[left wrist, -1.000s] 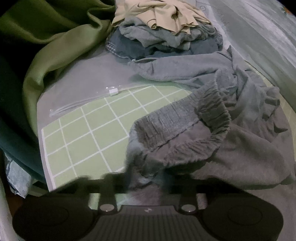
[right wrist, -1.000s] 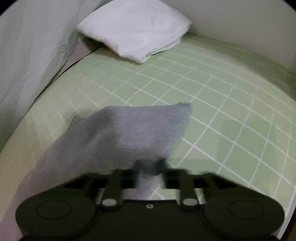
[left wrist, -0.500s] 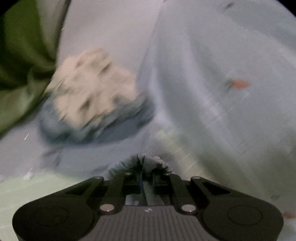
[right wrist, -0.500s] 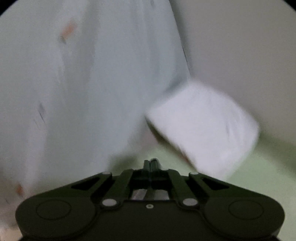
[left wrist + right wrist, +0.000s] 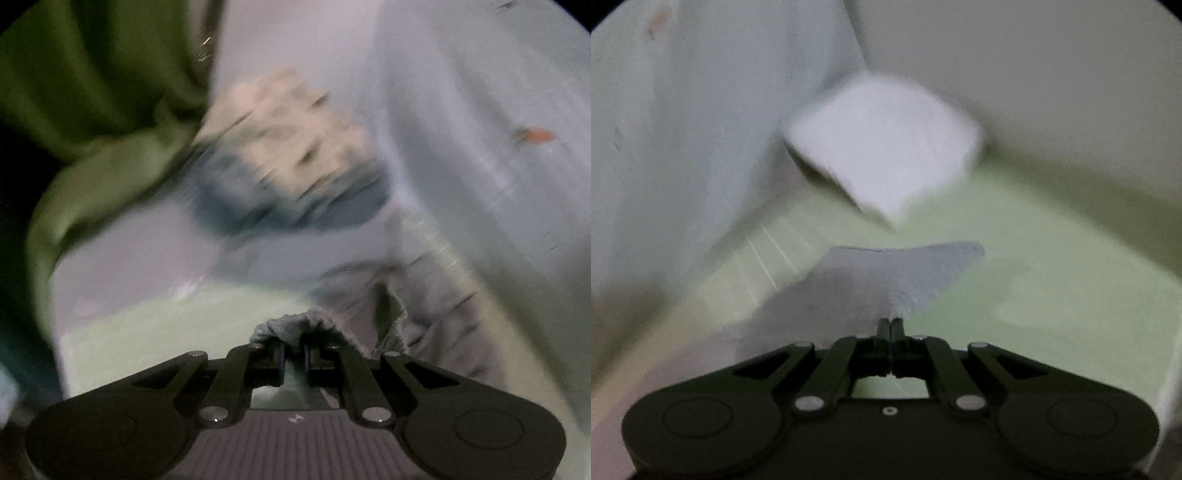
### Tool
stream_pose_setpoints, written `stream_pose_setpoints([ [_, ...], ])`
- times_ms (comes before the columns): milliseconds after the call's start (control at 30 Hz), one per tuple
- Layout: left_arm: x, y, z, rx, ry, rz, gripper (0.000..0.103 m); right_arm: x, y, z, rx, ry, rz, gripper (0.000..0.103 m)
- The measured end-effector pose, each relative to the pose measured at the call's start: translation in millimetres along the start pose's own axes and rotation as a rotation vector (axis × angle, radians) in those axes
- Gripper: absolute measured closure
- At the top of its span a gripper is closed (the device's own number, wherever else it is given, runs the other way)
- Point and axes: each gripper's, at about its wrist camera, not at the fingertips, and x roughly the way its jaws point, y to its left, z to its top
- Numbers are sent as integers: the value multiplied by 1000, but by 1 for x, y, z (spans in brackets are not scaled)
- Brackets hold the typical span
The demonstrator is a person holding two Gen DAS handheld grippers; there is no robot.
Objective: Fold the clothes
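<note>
A grey garment with an elastic waistband is held between both grippers above the green checked bedsheet [image 5: 166, 332]. My left gripper [image 5: 293, 354] is shut on a bunched piece of the waistband [image 5: 295, 325], and the rest of the garment [image 5: 436, 306] trails off to the right, blurred. My right gripper [image 5: 891, 325] is shut, its tips pinching a flat edge of the same grey garment [image 5: 886, 273], which spreads out ahead of the fingers over the sheet [image 5: 1034, 277].
A blurred pile of beige, grey and blue clothes [image 5: 288, 166] lies ahead of the left gripper. A green cloth [image 5: 92, 92] hangs at the left, a pale curtain [image 5: 480, 110] at the right. A white folded cloth [image 5: 882, 144] sits by the wall [image 5: 1034, 55].
Both grippers lifted the grey garment off the sheet and swung it up. Since half a second ago both views have dipped a little, and the grey cloth shows again ahead of the right gripper.
</note>
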Motion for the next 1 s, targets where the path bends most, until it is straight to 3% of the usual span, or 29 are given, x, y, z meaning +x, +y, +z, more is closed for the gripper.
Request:
stream_pose_setpoints([
  [200,2,48,-15,-2,62,61,94,-5,-11,-36,-25,81,-65,103],
  [700,7,124,-5,-43,113,64,92,-37,-1,-93,-52,127,-160,101],
  [767,7,124,-7,-13,126,56,89,-39,-1,-96,-30,136,-165,98],
  [800,7,123,-9,2,130,55,88,-40,0,-97,-23,137,-166,91],
  [833,5,120,-10,16,128,58,82,-41,1,-97,-16,137,-166,86],
  [900,0,115,-13,41,124,64,68,-42,3,-96,-11,125,-158,63],
  [1000,-13,104,-19,65,93,61,37,-40,1,-89,-3,106,-158,56],
])
